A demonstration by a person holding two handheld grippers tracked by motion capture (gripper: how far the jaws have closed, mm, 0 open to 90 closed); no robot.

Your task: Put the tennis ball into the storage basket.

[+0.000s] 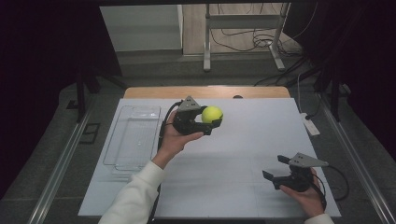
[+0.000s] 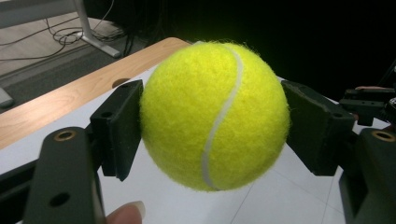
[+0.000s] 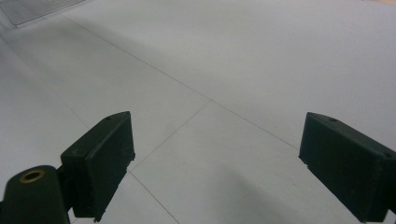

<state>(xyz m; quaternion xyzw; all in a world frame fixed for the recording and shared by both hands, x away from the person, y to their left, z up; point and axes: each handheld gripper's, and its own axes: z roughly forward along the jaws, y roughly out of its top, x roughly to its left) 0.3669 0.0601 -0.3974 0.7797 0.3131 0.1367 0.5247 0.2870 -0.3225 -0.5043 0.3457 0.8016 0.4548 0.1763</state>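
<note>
Black left gripper (image 1: 211,122) and right gripper (image 1: 274,171), each topped by a grey three-cornered plate behind blocky jaws; brass-ringed holes beneath; black cables trailing; white sleeves (image 1: 135,196).

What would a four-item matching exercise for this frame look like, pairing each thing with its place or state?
Things:
1. tennis ball
2. left gripper
3. right gripper
4. clear tray

Places or states:
A. jaws apart, nothing between them, low over the white board near the person
B. lying on the left part of the white board
C. yellow, clamped between two black pads, off the table
D. closed on a round thing, held up above the board

Pairs: 1-C, 2-D, 3-A, 4-B
</note>
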